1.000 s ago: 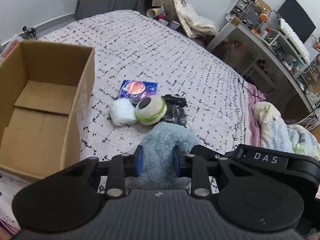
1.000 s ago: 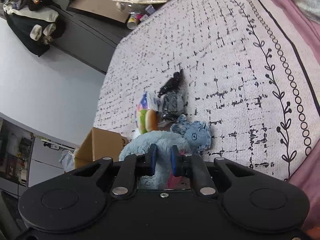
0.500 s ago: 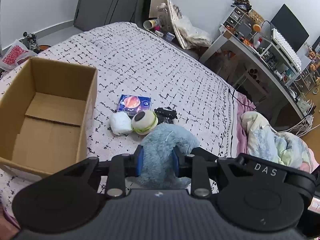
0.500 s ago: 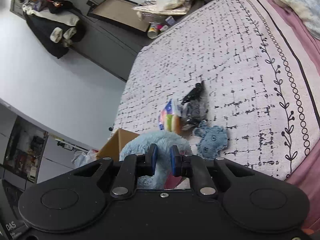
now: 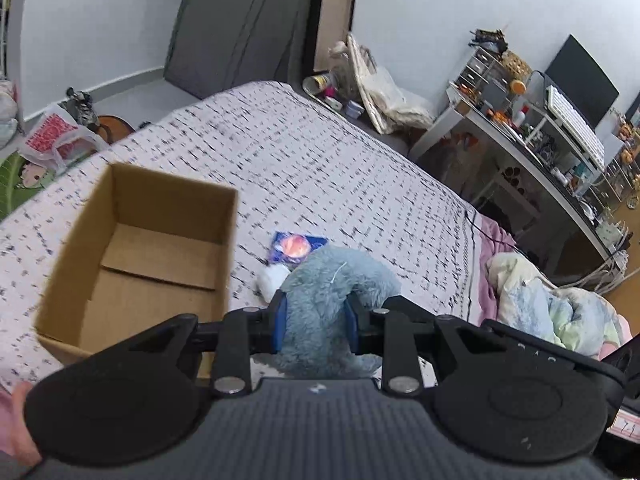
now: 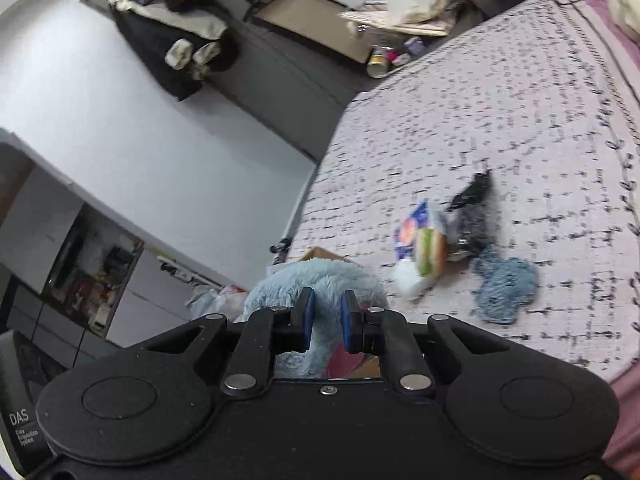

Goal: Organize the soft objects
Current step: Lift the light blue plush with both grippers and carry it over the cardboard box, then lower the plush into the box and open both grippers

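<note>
Both grippers are shut on one light blue plush toy (image 5: pixel 332 280), held in the air above the bed. My left gripper (image 5: pixel 314 320) clamps its furry body; my right gripper (image 6: pixel 325 320) clamps another part of it (image 6: pixel 308 280). An open, empty cardboard box (image 5: pixel 160 248) sits on the bed to the left of the plush. On the bed lie a small blue knitted toy (image 6: pixel 505 289), a round green-and-white soft toy (image 6: pixel 430 250), a white soft lump (image 5: pixel 270 280), a black bundle (image 6: pixel 470 216) and a blue packet (image 5: pixel 296 245).
The bed has a white black-flecked cover (image 5: pixel 320 168). A crumpled blanket (image 5: pixel 540 300) lies at its right edge. A cluttered desk (image 5: pixel 540 128) stands beyond it. A dark wardrobe (image 5: pixel 240 28) and bags stand at the far end.
Both grippers have lifted the blue plush higher off the bed and carried it toward the box. The small knitted toy stays on the cover.
</note>
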Action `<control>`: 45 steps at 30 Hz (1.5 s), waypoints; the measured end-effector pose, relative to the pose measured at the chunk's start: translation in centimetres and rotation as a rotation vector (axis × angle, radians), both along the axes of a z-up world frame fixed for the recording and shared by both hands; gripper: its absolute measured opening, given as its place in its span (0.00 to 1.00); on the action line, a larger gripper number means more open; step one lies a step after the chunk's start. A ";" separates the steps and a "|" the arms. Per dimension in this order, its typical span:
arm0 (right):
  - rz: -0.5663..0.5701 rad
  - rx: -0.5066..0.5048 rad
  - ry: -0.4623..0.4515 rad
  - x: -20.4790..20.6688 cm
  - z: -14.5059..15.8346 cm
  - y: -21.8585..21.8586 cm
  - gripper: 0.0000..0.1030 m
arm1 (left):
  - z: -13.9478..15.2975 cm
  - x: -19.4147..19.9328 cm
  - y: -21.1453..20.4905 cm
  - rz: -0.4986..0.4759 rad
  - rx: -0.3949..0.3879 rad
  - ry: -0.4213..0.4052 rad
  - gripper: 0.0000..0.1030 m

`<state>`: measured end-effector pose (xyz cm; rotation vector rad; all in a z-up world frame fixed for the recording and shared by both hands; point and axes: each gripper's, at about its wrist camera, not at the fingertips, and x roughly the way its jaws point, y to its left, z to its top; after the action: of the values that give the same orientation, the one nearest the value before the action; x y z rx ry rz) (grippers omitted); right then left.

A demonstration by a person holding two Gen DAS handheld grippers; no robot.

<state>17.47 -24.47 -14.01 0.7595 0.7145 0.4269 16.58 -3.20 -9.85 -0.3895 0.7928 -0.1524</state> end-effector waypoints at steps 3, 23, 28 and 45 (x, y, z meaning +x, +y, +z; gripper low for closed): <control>0.033 0.004 -0.017 0.3 0.2 1.2 0.14 | 0.3 -0.2 1.3 0.030 0.001 -0.004 0.27; 0.155 -0.073 -0.017 2.3 -0.2 10.2 0.14 | -1.5 0.2 10.2 0.149 -0.052 0.039 0.27; 0.168 -0.133 -0.002 2.5 -0.8 12.0 0.15 | -3.3 0.6 11.8 0.166 -0.077 0.065 0.27; 0.218 -0.295 0.105 3.3 -3.9 15.7 0.24 | -7.8 2.3 14.3 0.211 -0.121 0.184 0.28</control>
<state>20.75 -8.75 -17.88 0.4296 0.9405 0.4679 18.88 11.12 -17.64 -0.6056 0.9204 0.0339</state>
